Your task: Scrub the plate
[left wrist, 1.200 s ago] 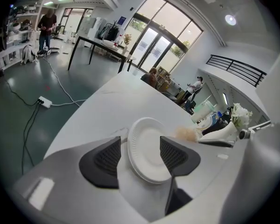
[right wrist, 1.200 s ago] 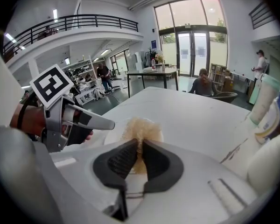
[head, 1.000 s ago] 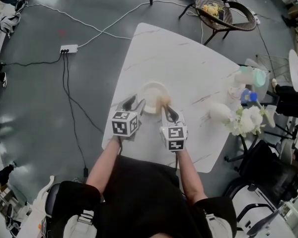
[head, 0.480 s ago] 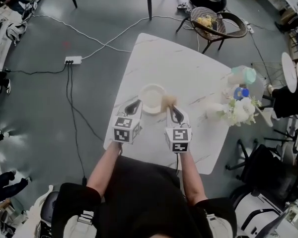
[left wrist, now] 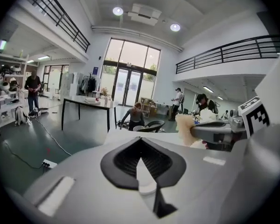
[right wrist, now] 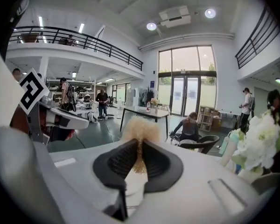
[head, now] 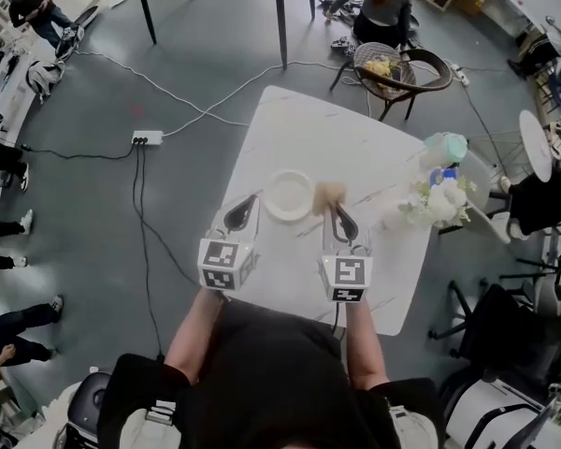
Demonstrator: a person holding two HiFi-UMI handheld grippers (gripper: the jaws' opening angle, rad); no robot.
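Table [head: 337, 148]: plate [head: 288, 195] flat | left fingers [head: 238, 216] just closed, empty | right fingers [head: 344, 223] clamp forward-pointing scrubber [head: 329, 194]

**Plate flat on the table, scrubber clamped beside it**

The plate [head: 288, 195] is round, white and shallow, with a plain raised rim; it lies flat and right way up on the white marbled table [head: 327, 129], near the middle of the top; its face looks bare. The scrubber [head: 329, 194] is a tan, fuzzy tuft; the right gripper [head: 338, 211] pinches its lower end between closed jaws, the frayed head poking out past them, just beside the plate's right rim.
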